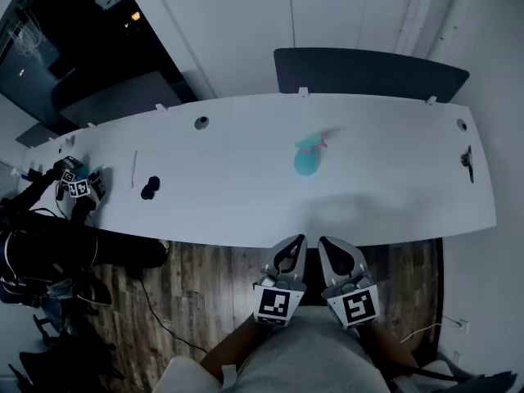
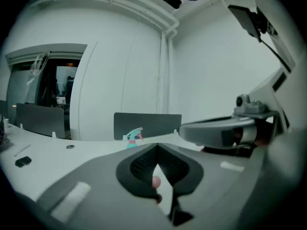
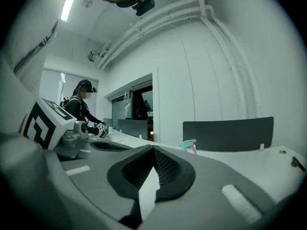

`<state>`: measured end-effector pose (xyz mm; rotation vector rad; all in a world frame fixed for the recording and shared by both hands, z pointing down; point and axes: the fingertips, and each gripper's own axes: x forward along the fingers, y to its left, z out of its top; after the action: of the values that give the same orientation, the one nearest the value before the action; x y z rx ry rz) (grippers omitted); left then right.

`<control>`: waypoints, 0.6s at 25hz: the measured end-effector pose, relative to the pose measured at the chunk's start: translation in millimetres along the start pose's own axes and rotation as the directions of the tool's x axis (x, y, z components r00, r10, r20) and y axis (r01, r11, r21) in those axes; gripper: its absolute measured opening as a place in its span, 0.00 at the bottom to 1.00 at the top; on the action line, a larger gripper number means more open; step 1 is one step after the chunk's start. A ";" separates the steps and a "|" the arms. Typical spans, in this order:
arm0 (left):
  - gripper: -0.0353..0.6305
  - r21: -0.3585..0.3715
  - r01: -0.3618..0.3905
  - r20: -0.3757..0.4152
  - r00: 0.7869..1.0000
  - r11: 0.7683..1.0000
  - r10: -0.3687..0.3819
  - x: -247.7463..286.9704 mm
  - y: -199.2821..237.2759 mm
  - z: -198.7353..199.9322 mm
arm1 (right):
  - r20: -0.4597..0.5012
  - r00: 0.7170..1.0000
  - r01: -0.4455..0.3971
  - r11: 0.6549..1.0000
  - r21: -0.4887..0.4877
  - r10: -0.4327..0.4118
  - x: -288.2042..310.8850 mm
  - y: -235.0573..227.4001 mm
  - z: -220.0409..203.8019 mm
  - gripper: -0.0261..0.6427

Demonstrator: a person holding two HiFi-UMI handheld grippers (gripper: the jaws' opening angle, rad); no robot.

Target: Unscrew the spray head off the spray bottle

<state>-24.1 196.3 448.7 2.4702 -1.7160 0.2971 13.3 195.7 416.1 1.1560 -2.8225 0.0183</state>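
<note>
A teal spray bottle [image 1: 309, 157] with a teal and pink spray head stands on the long white table [image 1: 246, 211], right of its middle. My left gripper [image 1: 288, 249] and right gripper [image 1: 332, 249] hang side by side just off the table's near edge, close to my body, well short of the bottle. Both are shut with nothing between their jaws. From the left gripper [image 2: 157, 150] view the bottle [image 2: 134, 137] is small and far ahead, just over the jaw tops. The right gripper [image 3: 153, 153] view has the bottle [image 3: 188, 146] slightly right of centre.
A small black object [image 1: 150, 189] and a thin white strip [image 1: 134, 169] lie on the table's left part. Another person [image 1: 33, 244] holds marker-cube grippers [image 1: 78, 182] at the left end. A dark panel [image 1: 368, 72] stands behind the table; a black item [image 1: 467, 160] lies far right.
</note>
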 end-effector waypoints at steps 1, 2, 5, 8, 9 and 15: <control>0.06 -0.007 -0.007 -0.012 1.000 1.000 0.007 9.7 3.1 5.8 | -0.004 1.000 -0.021 1.000 -0.009 0.021 7.0 -7.7 6.1 0.04; 0.06 -0.014 -0.014 -0.022 1.000 1.000 0.014 20.0 6.0 11.0 | -0.010 0.999 -0.040 0.999 -0.017 0.040 14.0 -16.2 10.8 0.04; 0.06 -0.031 -0.036 -0.040 0.999 0.999 0.035 58.4 12.3 18.1 | -0.046 0.997 -0.066 0.998 -0.010 0.065 36.2 -50.8 7.6 0.04; 0.06 -0.014 -0.043 -0.069 0.997 0.999 0.042 95.9 15.3 12.2 | -0.057 0.995 -0.080 0.997 0.017 0.081 60.2 -84.9 -7.8 0.04; 0.06 -0.011 -0.049 -0.085 0.995 0.999 0.048 104.2 16.8 9.3 | -0.066 0.993 -0.092 0.996 0.017 0.093 66.3 -92.0 -13.3 0.04; 0.06 -0.010 -0.074 -0.166 0.984 0.997 0.072 125.2 39.1 -6.0 | -0.137 0.983 -0.121 0.992 0.031 0.124 94.9 -105.8 -42.4 0.04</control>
<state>-18.9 69.5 482.5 2.3022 -1.7354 0.4791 23.6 55.8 464.3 0.9430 -2.7713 0.1341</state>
